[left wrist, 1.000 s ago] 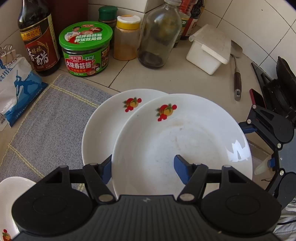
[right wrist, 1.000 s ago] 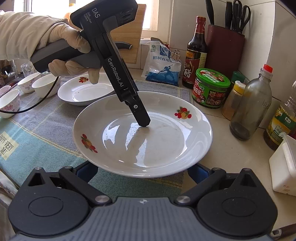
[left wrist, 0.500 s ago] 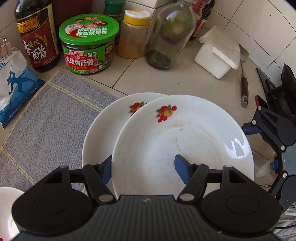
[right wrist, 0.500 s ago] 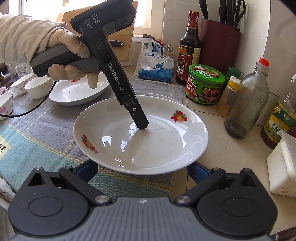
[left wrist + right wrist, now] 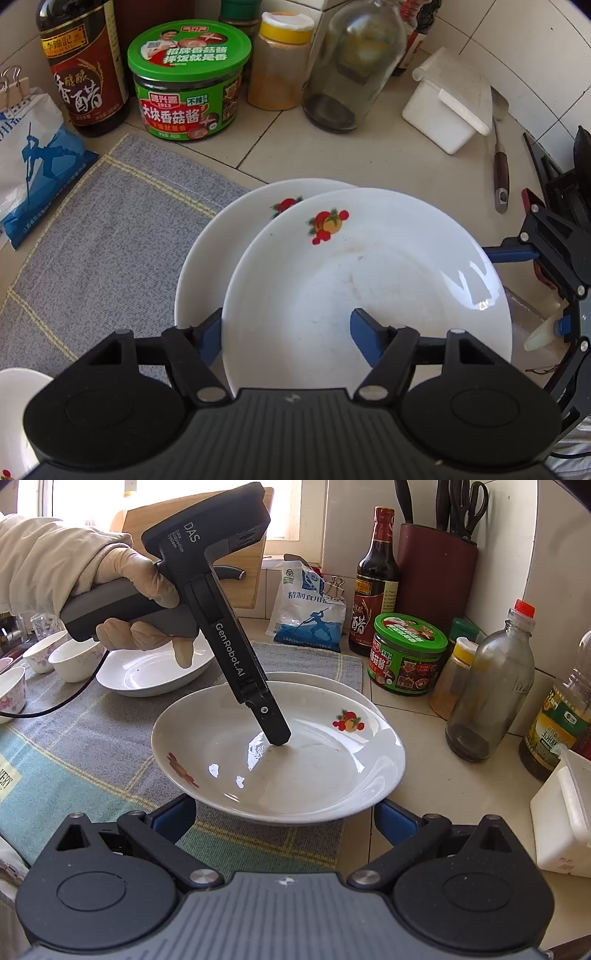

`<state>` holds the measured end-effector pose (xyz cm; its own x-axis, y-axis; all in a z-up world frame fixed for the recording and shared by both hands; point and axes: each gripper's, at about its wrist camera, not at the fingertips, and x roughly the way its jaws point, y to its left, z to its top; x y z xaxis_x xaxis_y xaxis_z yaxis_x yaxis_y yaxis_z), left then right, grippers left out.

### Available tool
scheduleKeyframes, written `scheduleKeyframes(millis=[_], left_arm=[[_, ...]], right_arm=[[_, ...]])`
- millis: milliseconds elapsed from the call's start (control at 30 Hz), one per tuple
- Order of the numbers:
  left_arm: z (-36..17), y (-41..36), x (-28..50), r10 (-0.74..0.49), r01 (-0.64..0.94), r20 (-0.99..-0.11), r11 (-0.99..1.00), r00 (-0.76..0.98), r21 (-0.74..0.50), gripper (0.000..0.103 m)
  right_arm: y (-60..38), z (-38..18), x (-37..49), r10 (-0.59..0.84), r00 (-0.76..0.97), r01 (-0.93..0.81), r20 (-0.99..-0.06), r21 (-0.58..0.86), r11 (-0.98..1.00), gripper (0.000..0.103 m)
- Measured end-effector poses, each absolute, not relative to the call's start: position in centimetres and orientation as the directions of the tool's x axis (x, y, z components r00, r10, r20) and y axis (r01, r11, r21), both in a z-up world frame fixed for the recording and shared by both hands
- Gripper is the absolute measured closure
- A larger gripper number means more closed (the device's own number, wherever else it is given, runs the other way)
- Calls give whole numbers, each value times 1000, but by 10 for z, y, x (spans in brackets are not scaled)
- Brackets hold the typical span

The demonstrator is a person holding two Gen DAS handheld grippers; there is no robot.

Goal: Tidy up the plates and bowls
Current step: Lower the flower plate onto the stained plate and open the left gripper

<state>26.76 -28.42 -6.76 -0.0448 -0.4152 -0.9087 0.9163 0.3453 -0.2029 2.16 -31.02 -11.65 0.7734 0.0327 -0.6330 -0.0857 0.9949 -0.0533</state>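
Note:
My left gripper [image 5: 286, 338] is shut on the near rim of a white plate with fruit prints [image 5: 369, 280], one finger inside it and one outside. The plate hangs tilted just above a second matching plate [image 5: 210, 258] lying on the grey mat. In the right wrist view the held plate [image 5: 314, 771] covers most of the lower plate [image 5: 332, 683]. My right gripper [image 5: 284, 818] is open, its blue fingers on either side below the plate's near edge, holding nothing. A third plate [image 5: 147, 672] and small bowls [image 5: 70, 659] sit further left.
Along the wall stand a vinegar bottle [image 5: 375, 587], a green-lidded jar [image 5: 406, 653], a spice shaker [image 5: 452, 675], a glass bottle [image 5: 491, 686], an oil bottle [image 5: 561, 716] and a white box [image 5: 561, 812]. A salt bag [image 5: 310, 605] and knife block [image 5: 436, 568] stand behind.
The held plate has moved over the lower plate and come down closer to it, now overlapping it more. Both grippers keep their state.

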Motion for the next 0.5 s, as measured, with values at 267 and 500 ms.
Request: scheduleKeyframes(millis=[267,500], left_arm=[[-66,-284,266,-407,915,-913,352,-38,-195,27],[-63,-281,267,-404,912,-914,363,-33,-193,27]], right_arm=[[-309,-117,22,33,778,-89,-628,-59,994,0],[-311,-117,21,39,782,-90,-622,-51,995,0]])
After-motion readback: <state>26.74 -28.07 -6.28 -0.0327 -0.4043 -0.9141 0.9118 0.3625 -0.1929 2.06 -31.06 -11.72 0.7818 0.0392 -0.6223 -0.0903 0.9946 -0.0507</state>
